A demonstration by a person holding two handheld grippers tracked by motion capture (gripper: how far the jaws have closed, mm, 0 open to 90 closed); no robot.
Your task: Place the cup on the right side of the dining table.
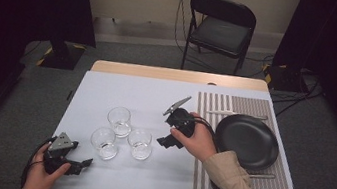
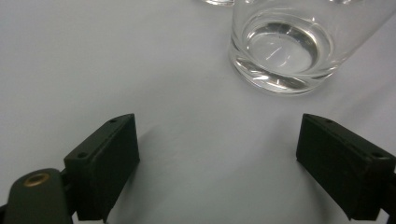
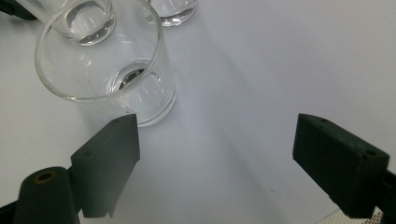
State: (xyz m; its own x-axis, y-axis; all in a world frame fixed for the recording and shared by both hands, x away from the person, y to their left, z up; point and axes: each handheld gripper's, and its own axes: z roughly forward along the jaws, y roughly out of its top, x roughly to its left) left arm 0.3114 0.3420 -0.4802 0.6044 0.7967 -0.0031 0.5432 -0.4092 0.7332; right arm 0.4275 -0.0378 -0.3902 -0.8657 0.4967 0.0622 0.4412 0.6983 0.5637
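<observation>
High view: my right gripper point(image 1: 166, 133) sits open just beside the nearest glass point(image 1: 139, 144). Left gripper view: my left gripper point(image 2: 217, 170) is open too. Right gripper view: I'd slide left, probably, so both jaws hug the glass.

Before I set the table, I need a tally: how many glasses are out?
3, clustered on the white cloth: one at the back, one front left nearest the left gripper, one front right beside the right gripper. None seems hidden.
</observation>
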